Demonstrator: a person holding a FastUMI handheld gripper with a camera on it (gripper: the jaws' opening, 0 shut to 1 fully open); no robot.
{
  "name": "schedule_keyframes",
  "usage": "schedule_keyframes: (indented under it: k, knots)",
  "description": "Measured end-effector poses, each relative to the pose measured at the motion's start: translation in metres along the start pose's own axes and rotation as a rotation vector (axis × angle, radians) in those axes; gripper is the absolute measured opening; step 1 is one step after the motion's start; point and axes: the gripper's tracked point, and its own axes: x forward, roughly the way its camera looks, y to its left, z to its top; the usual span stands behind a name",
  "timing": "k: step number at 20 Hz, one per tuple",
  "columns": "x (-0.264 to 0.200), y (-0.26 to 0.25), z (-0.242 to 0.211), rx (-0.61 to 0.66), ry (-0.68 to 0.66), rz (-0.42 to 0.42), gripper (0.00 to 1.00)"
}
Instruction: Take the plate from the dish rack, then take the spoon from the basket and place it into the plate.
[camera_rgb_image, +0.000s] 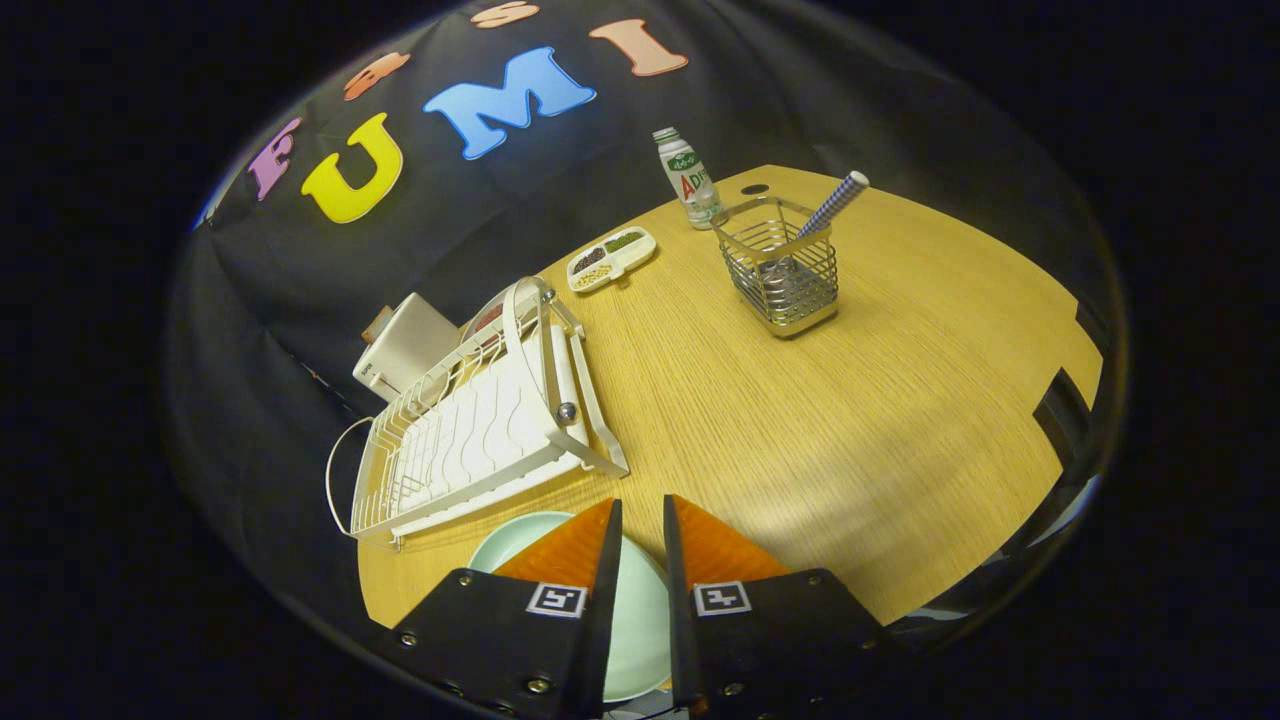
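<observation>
Between the tongs (640, 520) lies the plate (635, 620), pale green and flat on the tabletop (800, 420), its rim passing under both fingers and showing again in the narrow gap between them and just outside the left finger. The fingers stand close together with only that thin gap; whether they press on the plate or merely hang over it I cannot tell. Just ahead of the tongs and to their left sits the white wire dish rack (480, 430) on its drip tray, tilted in this view, with a round handle loop on its near-left end and what looks like a curved white rim standing at its far end. Well beyond the tongs, ahead and to the right, stands the metal wire basket (785, 270), and the spoon (830, 205) leans in it, its checked blue-and-white handle sticking up and out over the right rim. Just behind the basket, to its left, stands a small bottle (688, 180) with a green and white label. Between the rack and the bottle lies a small white divided dish (612, 259) holding dark and green contents. Beyond the rack's left end sits a white box-like appliance (405, 345) against the black cloth wall.
</observation>
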Motion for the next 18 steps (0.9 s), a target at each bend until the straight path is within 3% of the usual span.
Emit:
schedule_keyframes:
  k: [6,18]
  knots:
    - [-0.016,-0.004,0.032,-0.043,-0.077,-0.017,0.25]
    - [-0.041,-0.056,0.125,-0.019,-0.262,-0.160,0.25]
